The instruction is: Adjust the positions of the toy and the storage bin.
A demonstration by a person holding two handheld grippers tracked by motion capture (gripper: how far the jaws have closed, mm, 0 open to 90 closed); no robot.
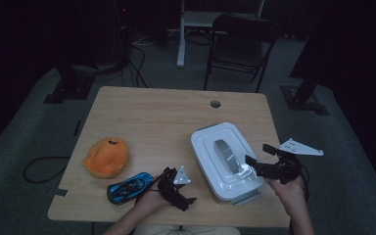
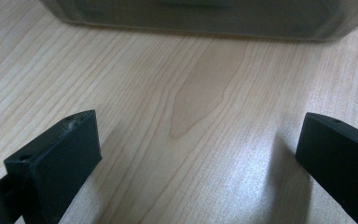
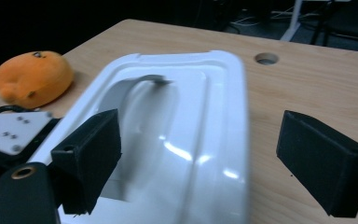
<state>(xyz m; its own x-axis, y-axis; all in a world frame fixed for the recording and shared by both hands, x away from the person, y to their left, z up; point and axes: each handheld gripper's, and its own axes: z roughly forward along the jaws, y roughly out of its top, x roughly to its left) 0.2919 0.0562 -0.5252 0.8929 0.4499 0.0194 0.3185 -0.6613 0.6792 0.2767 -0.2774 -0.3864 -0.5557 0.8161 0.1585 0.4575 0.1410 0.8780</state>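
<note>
White lidded box (image 1: 225, 164) – right tongs (image 1: 258, 157) wide above it; left tongs (image 2: 196, 158) wide, empty; high view adds blue toy car (image 1: 129, 186).

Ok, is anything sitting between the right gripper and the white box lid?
Nothing visible. The right gripper hangs open at the near right corner of the white box, its jaws spread either side of the lid's right edge. The orange plush and blue toy car lie well off to the left.
</note>
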